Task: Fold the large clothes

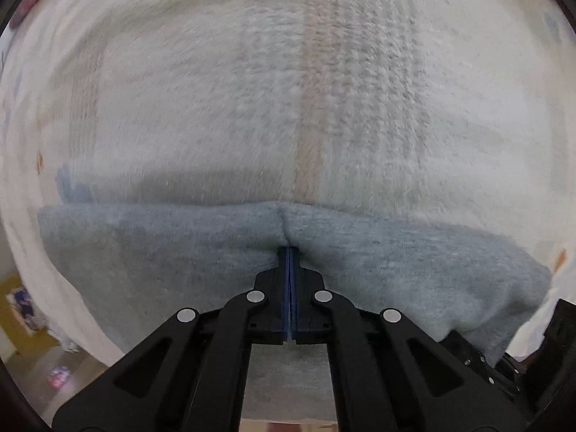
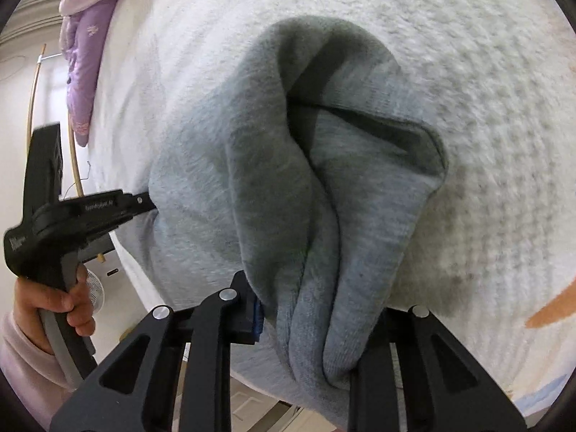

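Note:
A light grey sweatshirt-like garment (image 1: 162, 252) lies bunched on a white fluffy blanket (image 1: 288, 90). My left gripper (image 1: 289, 250) points steeply down with its blue pads pressed together, and a thin pucker of the garment's edge is pinched at their tip. In the right wrist view the same garment (image 2: 252, 180) rises in thick folds with a dark opening at its top. My right gripper (image 2: 316, 309) is shut on a thick bunch of this cloth. The left gripper (image 2: 149, 203) bites the garment's left edge there, held by a hand (image 2: 54, 302).
The blanket (image 2: 468, 72) covers a bed and carries faint stripes and orange marks. A purple quilt (image 2: 82, 54) hangs at the far left corner. Beyond the bed's left edge are the floor (image 1: 36, 360) and a small white fan (image 2: 95, 289).

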`<state>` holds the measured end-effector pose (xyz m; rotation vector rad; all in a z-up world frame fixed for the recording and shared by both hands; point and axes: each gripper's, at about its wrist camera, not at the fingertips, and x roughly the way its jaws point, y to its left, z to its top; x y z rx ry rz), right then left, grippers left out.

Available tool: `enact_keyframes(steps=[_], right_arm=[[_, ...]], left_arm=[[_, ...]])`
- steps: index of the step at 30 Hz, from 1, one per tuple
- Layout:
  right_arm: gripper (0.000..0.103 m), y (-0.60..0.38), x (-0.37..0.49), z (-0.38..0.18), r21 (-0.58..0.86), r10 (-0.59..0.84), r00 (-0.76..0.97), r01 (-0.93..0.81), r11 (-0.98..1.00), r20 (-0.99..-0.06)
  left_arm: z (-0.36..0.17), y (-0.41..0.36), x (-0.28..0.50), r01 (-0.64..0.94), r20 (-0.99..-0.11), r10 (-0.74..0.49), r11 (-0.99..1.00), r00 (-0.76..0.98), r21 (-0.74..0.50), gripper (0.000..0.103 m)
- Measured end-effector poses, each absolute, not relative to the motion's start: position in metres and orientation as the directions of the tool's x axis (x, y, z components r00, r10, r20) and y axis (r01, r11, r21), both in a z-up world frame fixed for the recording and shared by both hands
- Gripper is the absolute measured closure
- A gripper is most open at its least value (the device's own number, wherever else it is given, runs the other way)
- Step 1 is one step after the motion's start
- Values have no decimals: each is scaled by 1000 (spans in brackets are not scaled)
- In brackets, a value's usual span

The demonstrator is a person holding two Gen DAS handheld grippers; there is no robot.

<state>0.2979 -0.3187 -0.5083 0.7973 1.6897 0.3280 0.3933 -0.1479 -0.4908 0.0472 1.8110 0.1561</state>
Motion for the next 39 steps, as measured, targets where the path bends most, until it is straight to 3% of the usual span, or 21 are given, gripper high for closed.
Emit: enact_keyframes(steps=[6, 12, 16, 20, 25, 27, 30, 38, 39], right_arm=[[81, -291, 311, -506, 581, 640, -123, 317, 749, -758], [79, -271, 324, -512, 589, 646, -146, 300, 751, -750], [78, -272, 319, -509, 564, 620, -162, 288, 774, -768], [76, -258, 322, -512, 552, 597, -164, 249, 796, -786], [76, -249, 320, -509, 553, 603, -172, 266, 790, -779], [75, -238, 323, -505, 527, 568, -181, 230, 818, -803], [75, -229, 323, -507, 524, 555, -174, 197, 829, -813], [74, -222, 318, -510, 522, 558, -159, 215, 825, -815], [74, -222, 318, -513, 529, 564, -153, 218, 820, -811]], left_arm=[[-466, -145, 359, -119, -957, 76, 986, -278, 113, 103], [-491, -151, 359, -70, -961, 127, 986, -247, 148, 103], [-465, -158, 331, -129, -961, 68, 986, -268, 106, 103], [-491, -156, 330, -107, -979, 55, 991, -195, 78, 102], [-471, -158, 308, -146, -960, 32, 986, -280, 76, 103], [-492, -168, 262, -107, -928, 36, 991, -370, 81, 103], [-509, -170, 245, -141, -968, 76, 984, -239, 112, 103], [-502, -188, 230, -87, -966, 90, 990, -243, 114, 103], [-505, -182, 228, -147, -971, 60, 984, -230, 96, 103]])
